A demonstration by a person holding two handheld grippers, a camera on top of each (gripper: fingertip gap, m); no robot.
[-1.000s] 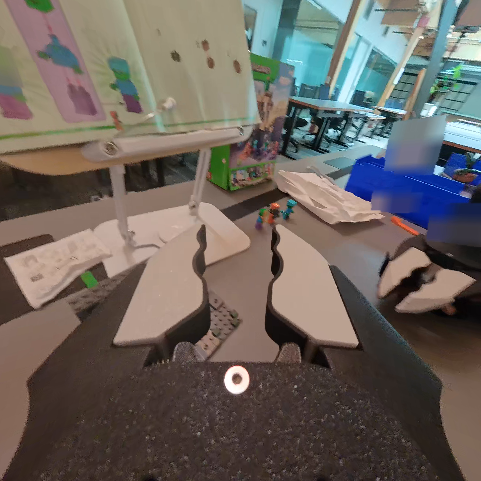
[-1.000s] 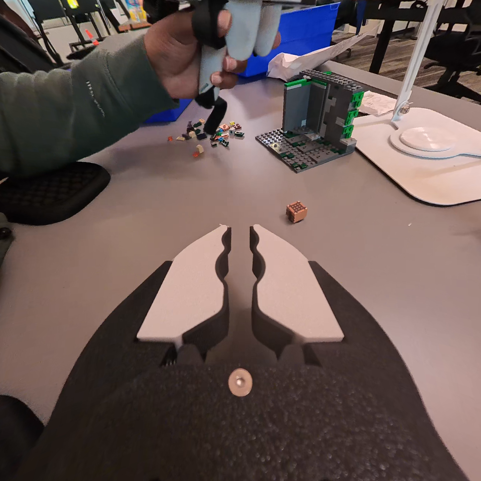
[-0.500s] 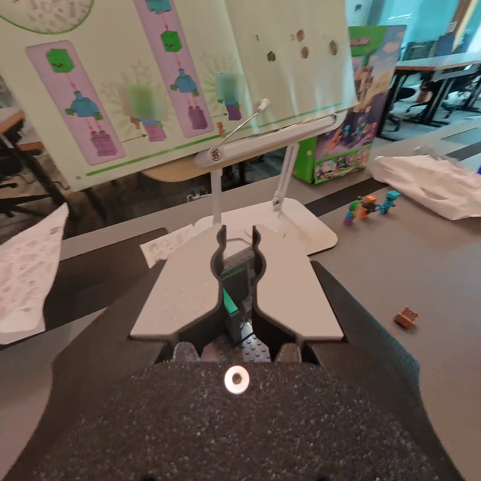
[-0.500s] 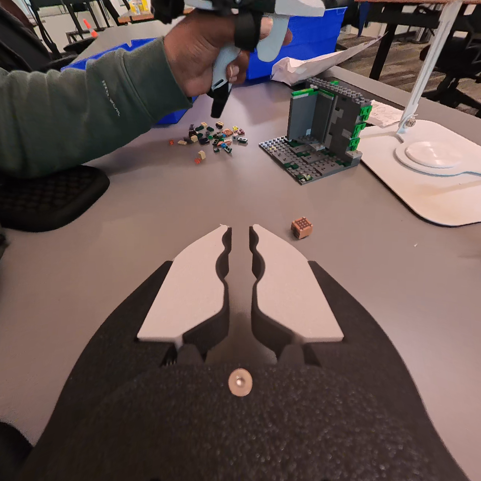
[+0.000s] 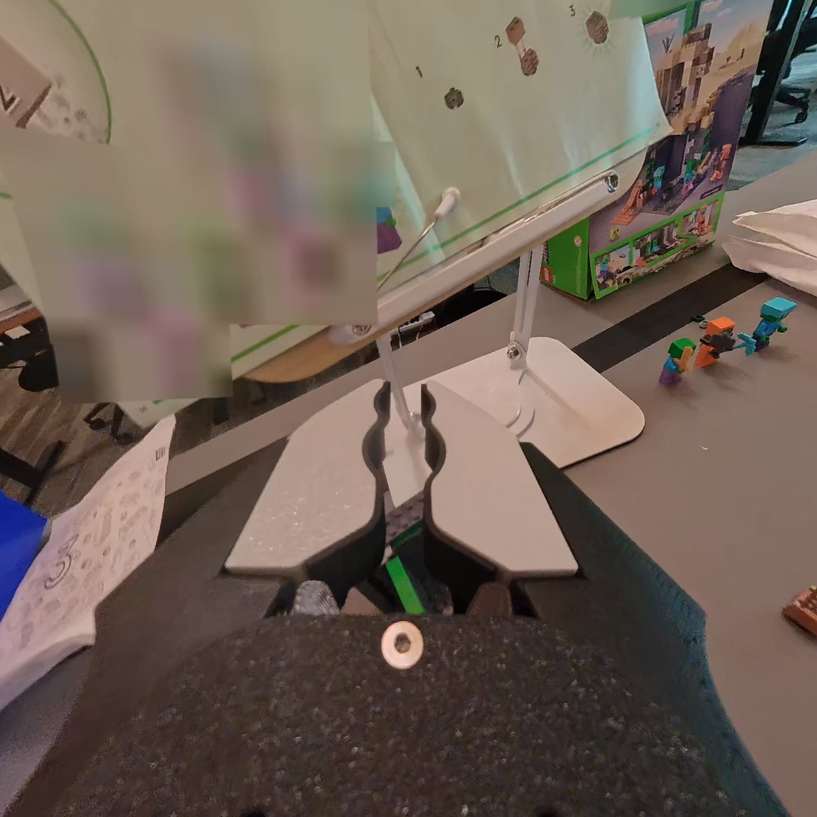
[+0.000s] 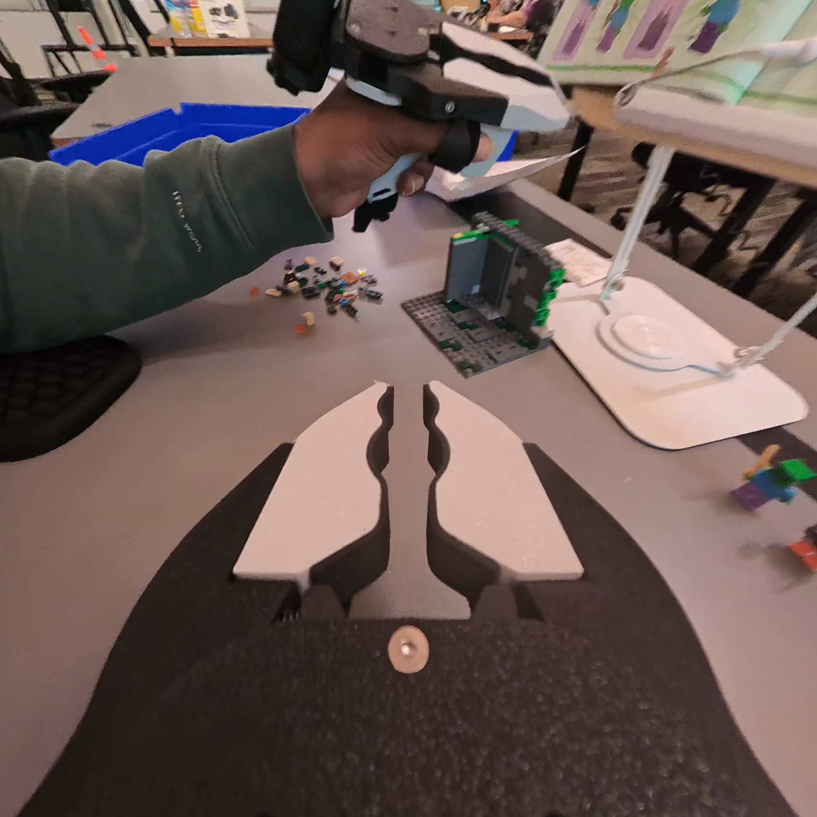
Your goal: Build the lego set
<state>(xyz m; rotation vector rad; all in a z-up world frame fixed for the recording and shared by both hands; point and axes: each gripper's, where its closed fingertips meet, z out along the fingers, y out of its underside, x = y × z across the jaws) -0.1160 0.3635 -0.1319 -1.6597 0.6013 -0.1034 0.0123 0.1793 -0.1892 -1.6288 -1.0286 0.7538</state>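
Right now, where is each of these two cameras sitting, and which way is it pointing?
Left wrist view: on the left gripper, held above the grey lego build, facing the white book stand and minifigures; only its own fingers show.
Right wrist view: on the right gripper, low over the table, facing the build, loose bricks and the person's hand holding the left gripper.
Both show the stand, build and minifigures.

- The left gripper [image 5: 402, 393] is held high in the person's left hand [image 6: 353, 159], pointing forward and slightly down; its fingers [image 5: 318, 490] stand a narrow gap apart with nothing clamped between them.
- A green sleeve [image 6: 132, 230] covers that forearm.
- The right gripper [image 6: 407, 389] is low and level, its fingers [image 6: 327, 482] nearly closed and empty.
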